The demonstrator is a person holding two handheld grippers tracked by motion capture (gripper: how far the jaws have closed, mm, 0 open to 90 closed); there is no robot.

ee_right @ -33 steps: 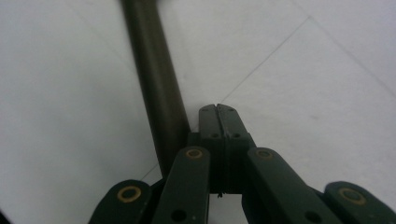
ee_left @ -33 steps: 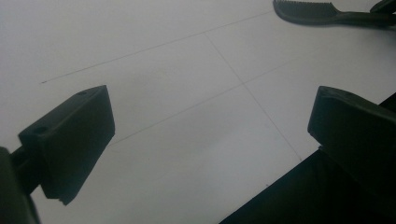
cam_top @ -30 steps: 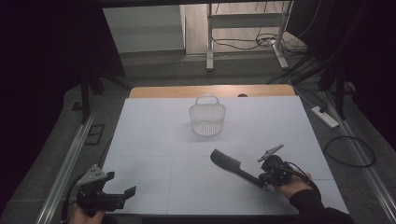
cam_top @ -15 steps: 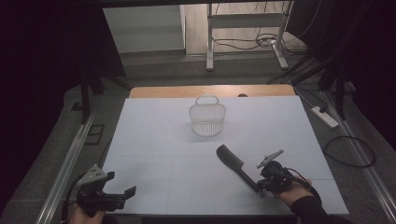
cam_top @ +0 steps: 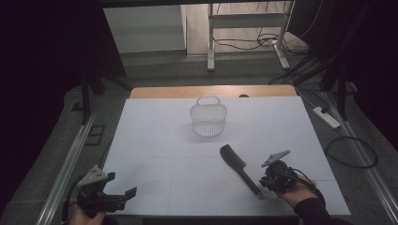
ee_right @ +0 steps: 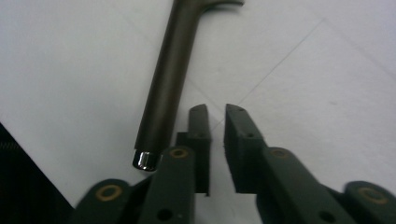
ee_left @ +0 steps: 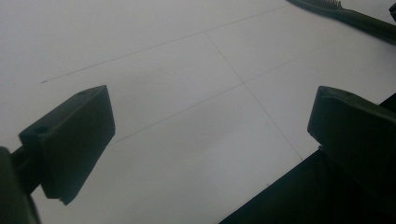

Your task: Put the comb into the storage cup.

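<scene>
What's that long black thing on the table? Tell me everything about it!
It looks like a black brush, perhaps plastic: a broad flat head and a long thin handle ending in a shiny silver cap. It lies flat on the white table, head toward the wire basket. The right gripper sits beside the handle's end, not holding it.

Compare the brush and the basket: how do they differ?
The brush is black and solid; the basket is pale, see-through wire mesh. The brush lies flat, long and thin, while the basket stands upright with its handle up. The brush sits by the right gripper; the basket sits farther back. Both rest on the white table.
</scene>
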